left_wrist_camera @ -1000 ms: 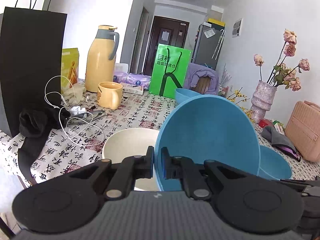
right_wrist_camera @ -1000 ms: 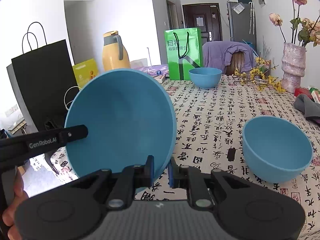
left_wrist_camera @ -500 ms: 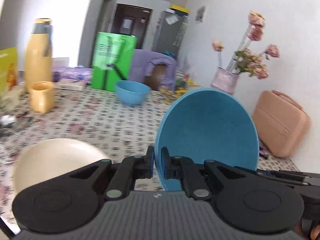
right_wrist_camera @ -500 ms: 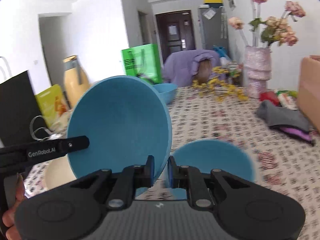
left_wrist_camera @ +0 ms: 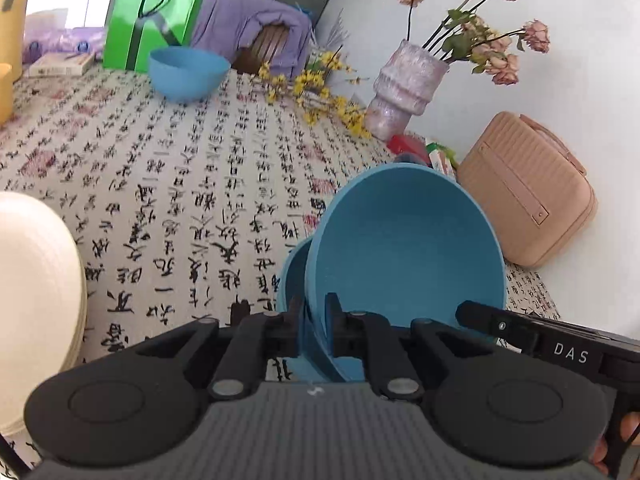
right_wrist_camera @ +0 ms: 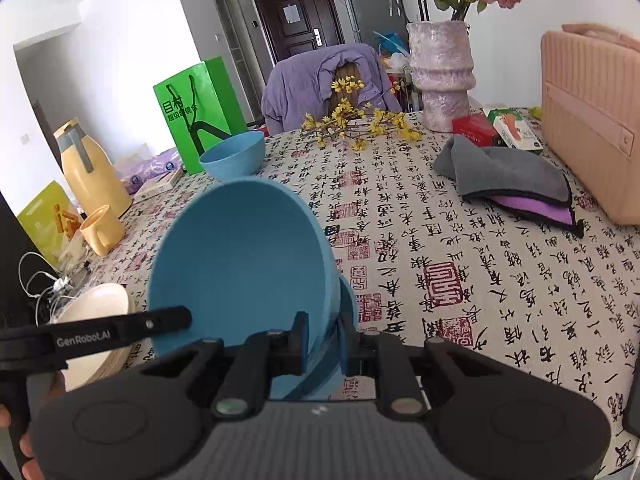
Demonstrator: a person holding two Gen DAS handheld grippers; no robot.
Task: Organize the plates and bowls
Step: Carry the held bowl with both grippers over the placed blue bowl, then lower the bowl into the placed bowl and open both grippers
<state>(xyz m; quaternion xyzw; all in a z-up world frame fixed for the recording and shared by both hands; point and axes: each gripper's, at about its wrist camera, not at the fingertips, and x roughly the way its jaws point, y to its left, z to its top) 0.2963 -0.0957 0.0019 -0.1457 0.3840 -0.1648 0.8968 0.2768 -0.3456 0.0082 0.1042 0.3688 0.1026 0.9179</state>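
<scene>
Gripping the near rim of a matte blue plastic bowl (left_wrist_camera: 404, 248), the left claw (left_wrist_camera: 316, 334) has its jaws drawn narrow on the thin wall, one finger inside and one outside. The bowl is tilted steeply, its hollow facing the camera, and its lower edge sits inside a second blue bowl (left_wrist_camera: 292, 276) of the same colour that rests on the bench (left_wrist_camera: 200, 184); only a crescent of that lower bowl shows to the left of the held one.

In the right wrist view the right claw (right_wrist_camera: 323, 340) pinches the same tilted blue bowl (right_wrist_camera: 244, 256) at its near rim, jaws narrow on the wall, with the edge of the lower bowl (right_wrist_camera: 348, 300) peeking out just beside it on the right. Each claw's black arm reaches into the other's view.

A stack of cream plates (right_wrist_camera: 100, 312) lies near the bowls on the left of the bench. A third blue bowl (left_wrist_camera: 186, 72) stands upright well apart at the far side, just before a green paper bag (left_wrist_camera: 156, 12). A calligraphy-printed cloth covers the bench. Far right stand a mottled pink vase of dried roses (left_wrist_camera: 404, 88) and a ribbed peach case (left_wrist_camera: 524, 188); a folded grey and purple cloth (right_wrist_camera: 508, 176) lies near them.
</scene>
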